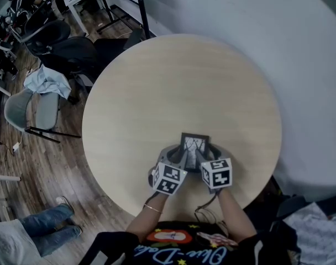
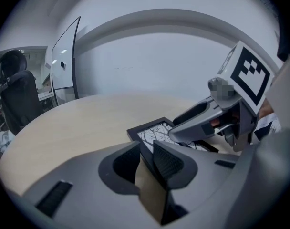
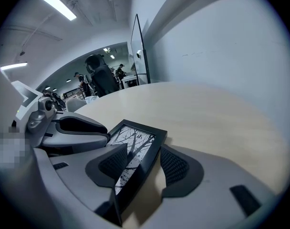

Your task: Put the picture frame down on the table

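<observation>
A small black picture frame (image 1: 194,147) with a bare-tree print is held over the near part of the round pale wooden table (image 1: 173,76). My left gripper (image 1: 178,158) is shut on its left edge and my right gripper (image 1: 208,156) on its right edge. In the left gripper view the frame (image 2: 157,130) runs up between the pads of the left gripper (image 2: 147,159), tilted, with the right gripper (image 2: 216,118) across it. In the right gripper view the frame (image 3: 135,149) sits between the pads of the right gripper (image 3: 142,168). Whether the frame touches the table cannot be told.
Black office chairs (image 1: 74,51) and a grey chair with a cloth (image 1: 38,101) stand left of the table on a wooden floor. A whiteboard stand (image 1: 124,7) is at the back. A person's legs in jeans (image 1: 46,225) are at the lower left. A pale wall curves round the right.
</observation>
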